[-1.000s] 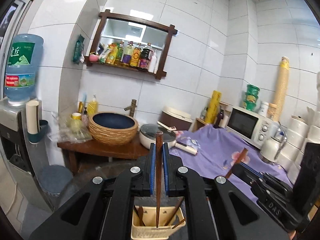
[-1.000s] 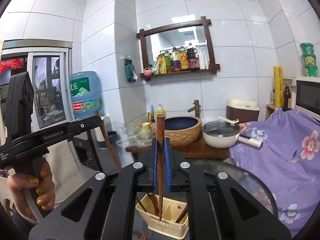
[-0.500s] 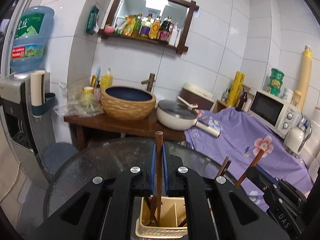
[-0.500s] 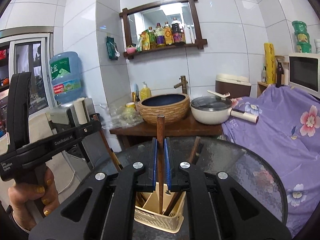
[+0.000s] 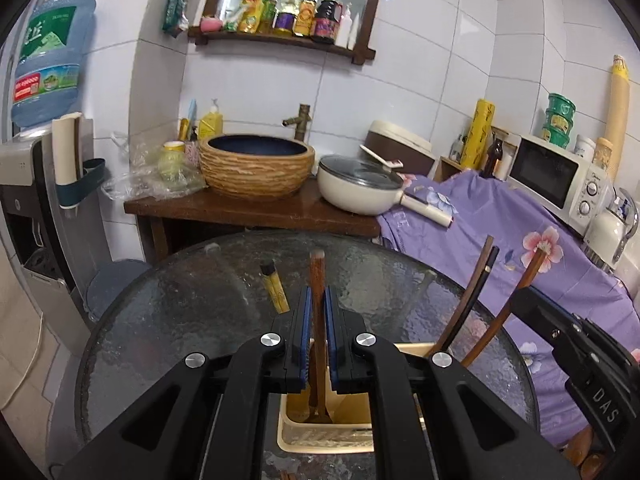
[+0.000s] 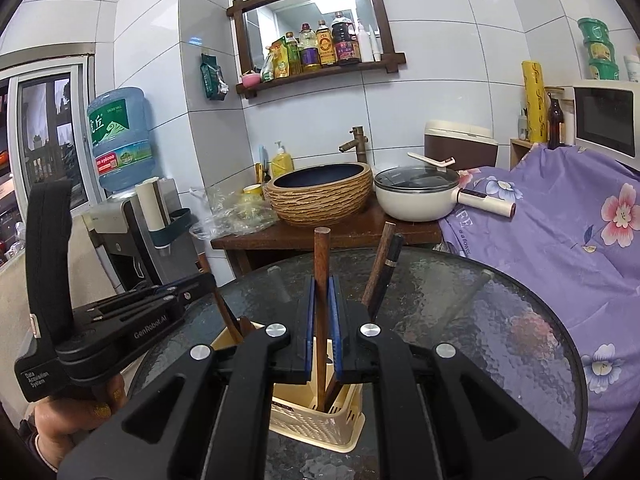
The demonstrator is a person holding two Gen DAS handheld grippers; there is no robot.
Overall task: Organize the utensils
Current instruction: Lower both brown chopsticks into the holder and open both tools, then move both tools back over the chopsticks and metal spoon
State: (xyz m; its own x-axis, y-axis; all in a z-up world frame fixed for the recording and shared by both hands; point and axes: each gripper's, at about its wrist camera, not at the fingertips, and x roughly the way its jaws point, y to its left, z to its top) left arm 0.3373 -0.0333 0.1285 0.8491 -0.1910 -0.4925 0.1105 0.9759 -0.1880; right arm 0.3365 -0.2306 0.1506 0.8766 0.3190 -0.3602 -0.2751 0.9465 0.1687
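Jaws of left gripper (image 5: 316, 300) pinch upright brown wooden utensil (image 5: 317, 276); right gripper (image 6: 321, 292) likewise, over cream basket (image 6: 320, 426).

Both wrist views are bright and evenly lit from overhead; a ceiling lamp appears as a white glare patch in the wall mirror (image 6: 320, 20). The glossy white tiles (image 5: 420, 60) carry soft reflections. The textured glass desk (image 5: 200, 312) shows mottled highlights and only faint shadows. Strong fisheye distortion bows the tile lines and leaves dark corners at each frame's edge. Focus is sharp throughout, without motion blur; the nearest black tongs (image 6: 321, 320) remain crisp.
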